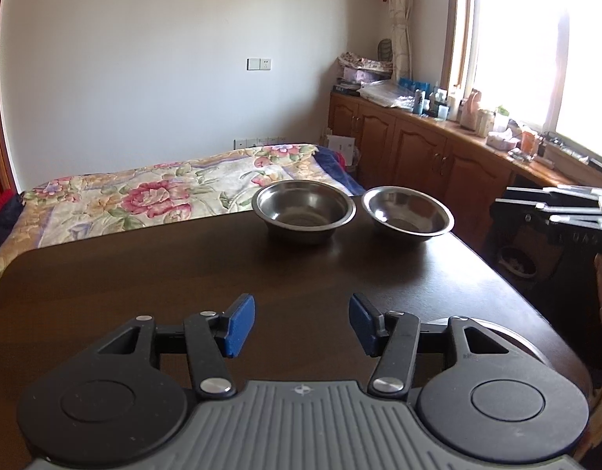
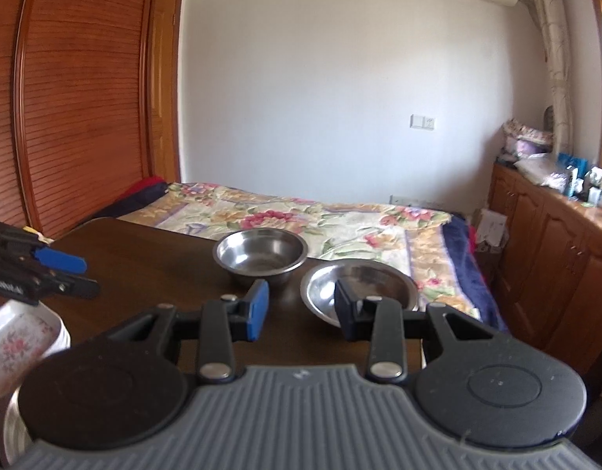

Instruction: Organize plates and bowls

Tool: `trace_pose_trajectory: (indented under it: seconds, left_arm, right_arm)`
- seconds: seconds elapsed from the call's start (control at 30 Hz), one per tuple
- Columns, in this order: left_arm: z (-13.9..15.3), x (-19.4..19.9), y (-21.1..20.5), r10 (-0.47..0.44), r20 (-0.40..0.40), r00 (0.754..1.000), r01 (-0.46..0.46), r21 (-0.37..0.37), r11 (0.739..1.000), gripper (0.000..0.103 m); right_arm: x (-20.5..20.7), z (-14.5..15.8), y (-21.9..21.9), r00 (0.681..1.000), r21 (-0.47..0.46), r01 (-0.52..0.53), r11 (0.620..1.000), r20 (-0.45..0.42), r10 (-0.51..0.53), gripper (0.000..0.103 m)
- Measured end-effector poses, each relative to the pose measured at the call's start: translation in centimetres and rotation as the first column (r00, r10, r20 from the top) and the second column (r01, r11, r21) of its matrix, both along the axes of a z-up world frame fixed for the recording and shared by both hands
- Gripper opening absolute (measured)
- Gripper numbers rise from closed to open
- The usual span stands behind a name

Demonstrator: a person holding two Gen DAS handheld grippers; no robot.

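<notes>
Two steel bowls stand side by side at the far edge of the dark table: a deeper bowl (image 1: 303, 207) (image 2: 262, 254) on the left and a shallower, wider bowl (image 1: 408, 209) (image 2: 359, 280) on the right. My left gripper (image 1: 301, 323) is open over bare tabletop, well short of both bowls. My right gripper (image 2: 301, 309) is open too; its right finger overlaps the near rim of the shallow bowl in the right wrist view, and whether it touches is unclear. A white floral square dish (image 2: 19, 340) and a steel plate rim (image 2: 11, 423) (image 1: 512, 333) sit near me.
The dark wooden table (image 1: 144, 274) ends just behind the bowls, with a floral-covered bed (image 1: 144, 192) beyond. Wooden cabinets (image 1: 418, 149) with clutter on top run under a bright window on the right. A slatted wooden wardrobe (image 2: 66, 98) stands at the left.
</notes>
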State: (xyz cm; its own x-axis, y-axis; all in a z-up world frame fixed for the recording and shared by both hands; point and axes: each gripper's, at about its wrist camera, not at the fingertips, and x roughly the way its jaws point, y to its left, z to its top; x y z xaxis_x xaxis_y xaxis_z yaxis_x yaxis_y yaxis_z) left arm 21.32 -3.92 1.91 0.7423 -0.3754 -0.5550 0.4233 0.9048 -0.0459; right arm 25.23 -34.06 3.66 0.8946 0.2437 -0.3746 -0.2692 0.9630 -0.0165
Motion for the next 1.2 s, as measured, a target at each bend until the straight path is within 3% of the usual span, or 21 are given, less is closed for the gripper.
trace_pose_trajectory:
  seconds: [0.33,0.73,1.0,1.2]
  left_arm:
    - [0.4,3.9,-1.2,0.000,-0.005,1.000,0.000,0.008,1.000,0.057]
    - [-0.2,9.0,-1.5,0.033,-0.047,0.998,-0.033,0.002,0.999,0.057]
    - [-1.0,11.9,-1.9,0.043,-0.075,0.996,-0.043,0.008,0.999,0.057]
    - [-1.8,13.9,-2.1,0.052,-0.115,0.992,-0.053,-0.006,0.999,0.052]
  right_arm:
    - [3.9,0.9,0.4,0.999,-0.028,-0.044,0.999,-0.007,0.043,0.039]
    - [9.6,-0.7,3.1,0.993,-0.042,-0.096,0.994,-0.068,0.093,0.037]
    - [13.3,-2.3,3.8,0.985,-0.057,-0.105,0.993,-0.145,0.096,0.029]
    - [15.3,-3.0,4.2,0.978,-0.071,-0.108,0.992,-0.187,0.093,0.029]
